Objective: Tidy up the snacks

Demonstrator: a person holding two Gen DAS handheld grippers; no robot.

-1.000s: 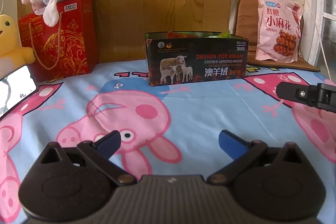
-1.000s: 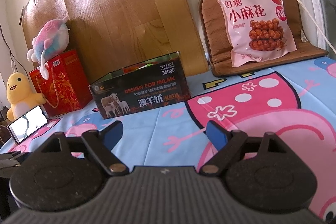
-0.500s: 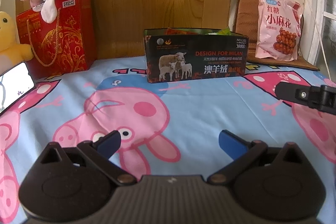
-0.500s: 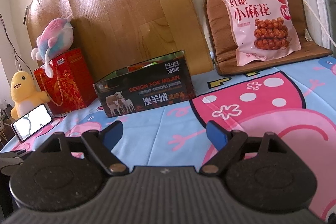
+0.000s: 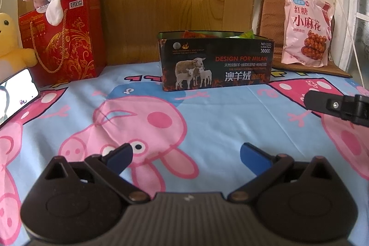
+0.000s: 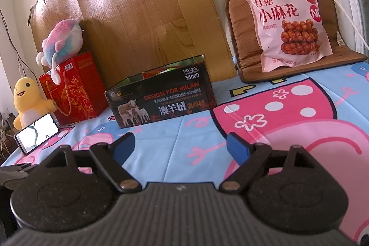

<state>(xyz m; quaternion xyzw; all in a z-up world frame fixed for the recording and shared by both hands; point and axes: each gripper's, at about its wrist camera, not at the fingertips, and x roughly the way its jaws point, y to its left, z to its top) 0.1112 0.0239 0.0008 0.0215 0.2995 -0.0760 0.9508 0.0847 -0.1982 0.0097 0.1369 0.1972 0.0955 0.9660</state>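
Left wrist view: both grippers, left gripper [image 5: 185,155] and right gripper [image 6: 181,145], are being held spread and empty, slightly farther back from the box [image 5: 215,63], while the pink bag [image 6: 288,24] is being left unpacked.

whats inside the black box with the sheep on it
Above the rim of the black box, tips of colourful packets show: an orange-red one and a green one. The box walls hide the rest, so their number and kind can't be told.
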